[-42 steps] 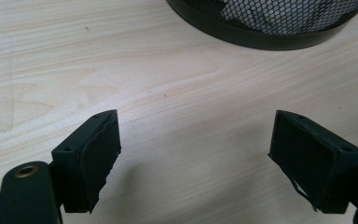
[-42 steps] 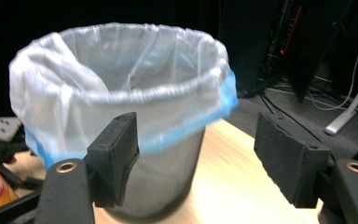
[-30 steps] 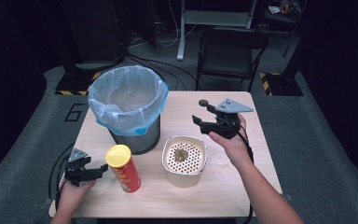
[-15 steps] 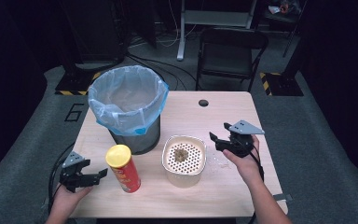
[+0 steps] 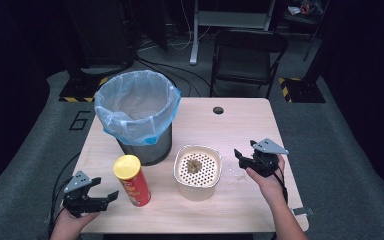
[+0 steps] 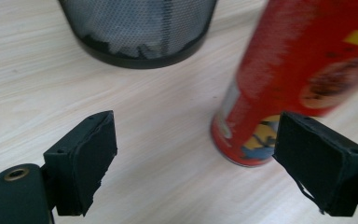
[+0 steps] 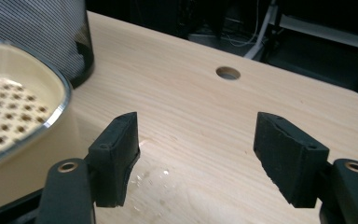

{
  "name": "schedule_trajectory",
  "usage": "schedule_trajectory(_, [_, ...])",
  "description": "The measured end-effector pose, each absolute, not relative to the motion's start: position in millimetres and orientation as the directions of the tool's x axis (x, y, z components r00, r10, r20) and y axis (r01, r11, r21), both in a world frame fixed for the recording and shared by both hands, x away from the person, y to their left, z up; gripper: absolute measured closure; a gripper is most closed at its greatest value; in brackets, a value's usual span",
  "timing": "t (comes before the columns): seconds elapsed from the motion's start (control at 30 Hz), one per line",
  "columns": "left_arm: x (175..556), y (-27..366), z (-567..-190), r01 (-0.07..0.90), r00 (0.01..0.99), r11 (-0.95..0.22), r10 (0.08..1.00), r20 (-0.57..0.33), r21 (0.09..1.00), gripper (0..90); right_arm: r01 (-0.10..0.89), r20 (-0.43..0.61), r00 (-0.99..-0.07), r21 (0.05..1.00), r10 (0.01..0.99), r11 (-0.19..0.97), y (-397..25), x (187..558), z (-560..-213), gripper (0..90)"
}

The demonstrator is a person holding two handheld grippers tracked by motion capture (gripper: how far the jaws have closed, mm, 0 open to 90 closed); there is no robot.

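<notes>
While both tools sit low over the wooden table (image 5: 240, 200), the left gripper (image 5: 97, 197) has its jaws spread wide and empty just beside the upright red chip can (image 5: 132, 181). The right gripper (image 5: 241, 156) is likewise agape, empty, near the perforated cream container (image 5: 197, 171). A lined mesh bin (image 5: 139, 117) stands behind.
</notes>
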State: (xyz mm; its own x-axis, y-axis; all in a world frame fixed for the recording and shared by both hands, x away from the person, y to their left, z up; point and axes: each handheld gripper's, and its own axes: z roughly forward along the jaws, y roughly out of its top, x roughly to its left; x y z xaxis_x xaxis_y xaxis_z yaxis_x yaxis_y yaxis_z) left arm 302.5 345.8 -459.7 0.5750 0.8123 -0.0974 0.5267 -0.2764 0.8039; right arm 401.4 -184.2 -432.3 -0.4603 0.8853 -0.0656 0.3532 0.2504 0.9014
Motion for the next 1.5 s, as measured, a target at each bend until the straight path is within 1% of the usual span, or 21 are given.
schedule_trajectory(0.07, [301,344,-459,0.521,0.589,-0.289,0.803,-0.093,0.803,13.0,0.358,-0.065,-0.455,0.900,0.888,0.249,-187,402,-435,30.5])
schedule_trajectory(0.17, [296,335,-458,0.520,0.606,-0.279,0.786,-0.118,0.807,13.6,0.383,-0.045,-0.435,0.895,0.899,0.230,-193,403,-444,30.5])
schedule_trajectory(0.23, [295,329,-458,0.507,0.629,-0.298,0.769,-0.111,0.809,13.8,0.402,-0.040,-0.433,0.885,0.900,0.233,-197,403,-450,30.4])
schedule_trajectory(0.27, [295,324,-458,0.493,0.648,-0.313,0.755,-0.102,0.812,13.8,0.416,-0.050,-0.418,0.877,0.907,0.240,-200,403,-457,29.9])
schedule_trajectory(0.37, [296,318,-458,0.489,0.660,-0.316,0.744,-0.107,0.813,13.7,0.429,-0.044,-0.414,0.871,0.909,0.238,-203,404,-461,29.5])
schedule_trajectory(0.4, [298,314,-459,0.479,0.669,-0.326,0.737,-0.098,0.815,13.7,0.436,-0.034,-0.407,0.871,0.913,0.227,-204,404,-463,29.4])
schedule_trajectory(0.47, [300,308,-461,0.484,0.665,-0.314,0.738,-0.111,0.817,13.7,0.444,-0.012,-0.393,0.873,0.919,0.201,-209,404,-464,29.1])
schedule_trajectory(0.57, [305,303,-463,0.477,0.680,-0.334,0.726,-0.101,0.813,13.7,0.449,-0.003,-0.389,0.872,0.921,0.193,-211,404,-466,29.1])
schedule_trajectory(0.6, [307,299,-464,0.483,0.682,-0.324,0.722,-0.117,0.814,13.7,0.449,-0.009,-0.394,0.871,0.919,0.202,-213,404,-468,29.1])
schedule_trajectory(0.63, [310,299,-464,0.471,0.691,-0.336,0.716,-0.104,0.816,13.7,0.451,-0.010,-0.395,0.869,0.919,0.203,-213,404,-468,29.1])
schedule_trajectory(0.73, [313,296,-465,0.475,0.687,-0.322,0.717,-0.117,0.819,13.7,0.457,-0.013,-0.397,0.865,0.918,0.210,-215,405,-471,29.1])
schedule_trajectory(0.93, [317,291,-471,0.452,0.688,-0.306,0.717,-0.110,0.838,14.0,0.464,-0.012,-0.387,0.861,0.922,0.206,-218,403,-474,28.8])
schedule_trajectory(1.03, [319,290,-473,0.450,0.694,-0.312,0.712,-0.108,0.837,14.4,0.466,-0.015,-0.386,0.860,0.922,0.209,-219,402,-476,28.8])
schedule_trajectory(1.17, [321,288,-477,0.452,0.683,-0.292,0.721,-0.117,0.843,14.5,0.470,-0.017,-0.383,0.857,0.923,0.211,-220,401,-477,28.7])
schedule_trajectory(1.3, [322,286,-479,0.443,0.681,-0.295,0.724,-0.105,0.847,14.9,0.473,-0.014,-0.378,0.857,0.926,0.206,-222,401,-478,28.7])
schedule_trajectory(1.37, [322,285,-481,0.436,0.681,-0.288,0.725,-0.103,0.853,16.5,0.480,-0.013,-0.373,0.853,0.928,0.206,-222,401,-479,28.7])
schedule_trajectory(1.43, [321,285,-481,0.425,0.688,-0.295,0.720,-0.093,0.856,20.9,0.478,-0.016,-0.376,0.853,0.926,0.209,-223,401,-479,28.7])
schedule_trajectory(1.5, [320,285,-481,0.409,0.690,-0.305,0.720,-0.073,0.860,21.8,0.479,-0.020,-0.377,0.852,0.926,0.213,-223,401,-480,28.7])
